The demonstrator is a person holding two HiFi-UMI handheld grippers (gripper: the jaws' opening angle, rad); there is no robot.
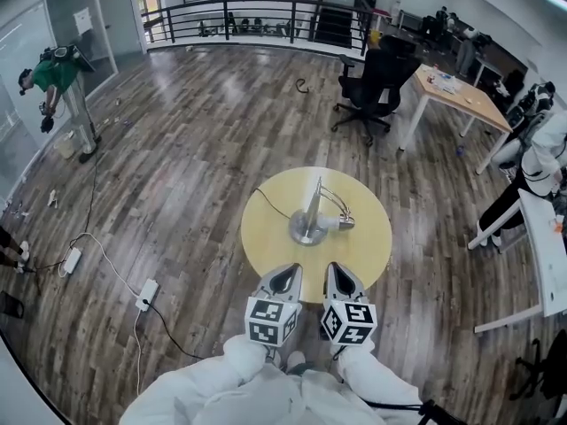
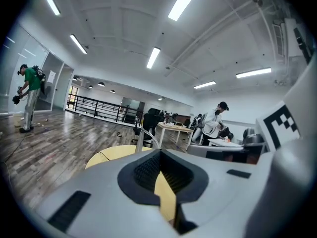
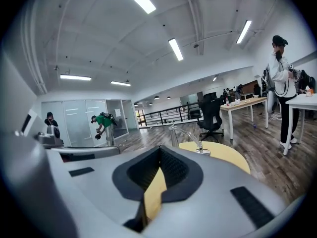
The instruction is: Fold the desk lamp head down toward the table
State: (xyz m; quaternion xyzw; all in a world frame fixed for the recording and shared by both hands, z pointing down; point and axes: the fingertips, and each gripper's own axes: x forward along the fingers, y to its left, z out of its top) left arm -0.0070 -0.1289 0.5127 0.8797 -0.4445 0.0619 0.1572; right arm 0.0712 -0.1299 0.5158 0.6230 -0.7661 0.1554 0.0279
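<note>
Standing at the middle of the round yellow table [image 1: 266, 242], the lamp [image 1: 312, 211] is seen with its thin arm [image 1: 335, 202] bent over. Its head [image 1: 345, 224] is set low at the tabletop, just beside the base [image 1: 306, 235]. The left hand-held gripper [image 1: 286, 277] and the right hand-held gripper [image 1: 340, 277] are held side by side over the near table edge, apart from the lamp. Both pairs of jaws are closed together and empty.

Left gripper [image 2: 159, 151] jaws together, yellow table [image 2: 110, 155] beyond, desk lamp [image 2: 140, 139] on it
</note>
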